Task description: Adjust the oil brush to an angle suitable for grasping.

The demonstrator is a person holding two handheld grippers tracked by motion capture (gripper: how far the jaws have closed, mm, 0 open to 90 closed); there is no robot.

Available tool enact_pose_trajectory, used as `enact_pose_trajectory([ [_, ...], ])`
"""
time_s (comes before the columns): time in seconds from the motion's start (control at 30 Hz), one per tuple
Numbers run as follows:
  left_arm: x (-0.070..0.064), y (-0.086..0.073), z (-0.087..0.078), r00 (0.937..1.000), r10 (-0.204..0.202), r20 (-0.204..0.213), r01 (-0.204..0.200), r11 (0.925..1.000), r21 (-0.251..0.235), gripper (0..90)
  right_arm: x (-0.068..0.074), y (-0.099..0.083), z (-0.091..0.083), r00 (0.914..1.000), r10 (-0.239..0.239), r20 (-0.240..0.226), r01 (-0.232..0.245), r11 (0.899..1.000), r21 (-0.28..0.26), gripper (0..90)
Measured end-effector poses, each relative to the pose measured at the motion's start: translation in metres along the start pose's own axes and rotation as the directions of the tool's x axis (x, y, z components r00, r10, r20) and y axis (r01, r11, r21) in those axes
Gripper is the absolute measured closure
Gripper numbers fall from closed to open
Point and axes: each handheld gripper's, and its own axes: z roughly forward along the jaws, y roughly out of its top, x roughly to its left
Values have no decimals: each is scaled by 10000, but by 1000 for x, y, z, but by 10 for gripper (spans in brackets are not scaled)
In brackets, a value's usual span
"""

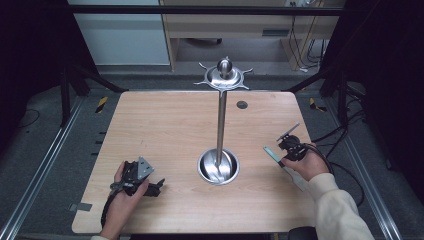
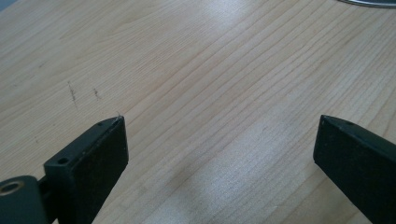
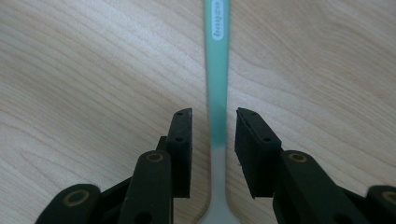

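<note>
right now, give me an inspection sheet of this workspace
surface: light wooden table, faint scuff marks, small dark round spot near far edge
job's things: flat utensil with green handle lying on table between right jaws, not clamped
clutter: tall steel hook stand in round steel dish
grippers: left hand-held gripper open over bare wood; right hand-held gripper open, straddling handle
cables: black cable trailing from right hand-held gripper
surroundings: grey floor, metal rails, wooden furniture behind

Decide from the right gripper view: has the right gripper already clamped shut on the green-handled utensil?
No. The right gripper straddles the green-handled utensil, but bare table shows as a gap between the handle and each jaw.
</note>
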Motion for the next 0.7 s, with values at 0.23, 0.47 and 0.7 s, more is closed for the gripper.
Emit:
enact_pose_trajectory([
  [0.23,-2,1,1,10000,62,12,-62,10000,9,28,-1,-2,4,10000,34,-91,-31,9995,320,713],
  [0.47,-2,1,1,10000,74,11,-74,10000,35,28,-8,-5,7,9998,78,-172,-70,9989,465,729],
  [0.7,-2,1,1,9999,111,18,-111,9999,54,28,-10,-4,10,9991,175,-382,-151,9980,618,757],
])
